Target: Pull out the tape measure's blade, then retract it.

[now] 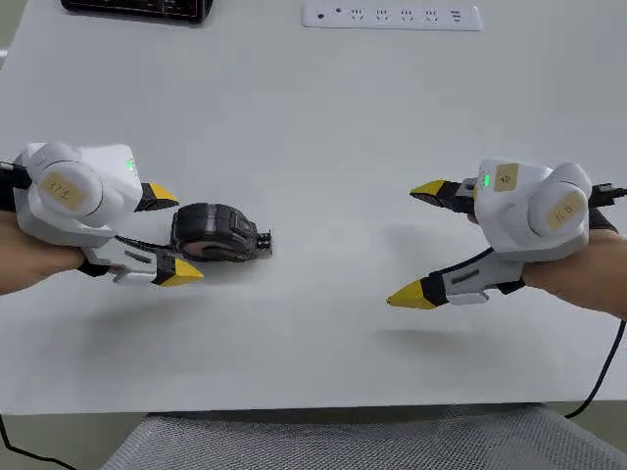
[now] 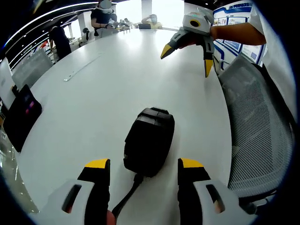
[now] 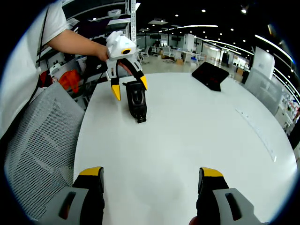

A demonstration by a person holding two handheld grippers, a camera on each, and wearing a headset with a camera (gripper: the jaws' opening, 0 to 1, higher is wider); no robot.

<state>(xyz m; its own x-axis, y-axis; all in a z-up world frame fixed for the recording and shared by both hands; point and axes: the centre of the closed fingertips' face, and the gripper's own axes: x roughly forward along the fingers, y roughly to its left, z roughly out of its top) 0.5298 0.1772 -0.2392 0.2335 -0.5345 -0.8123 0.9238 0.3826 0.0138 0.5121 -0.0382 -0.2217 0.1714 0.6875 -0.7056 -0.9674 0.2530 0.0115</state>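
Your left gripper (image 1: 174,233), yellow-tipped jaws spread, straddles the black, round plastic tape measure (image 1: 211,233) left of centre on the white table (image 1: 313,117). Your right gripper (image 1: 416,243) hangs spread at right. The blade looks unpulled. Next, clamp the case and catch the hook.

Open office: white table (image 1: 323,127), mesh chair (image 3: 42,136), downlights (image 3: 203,10)

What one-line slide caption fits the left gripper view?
Left gripper, jaws open, flanks the black tape measure on the white table; right gripper open beyond.
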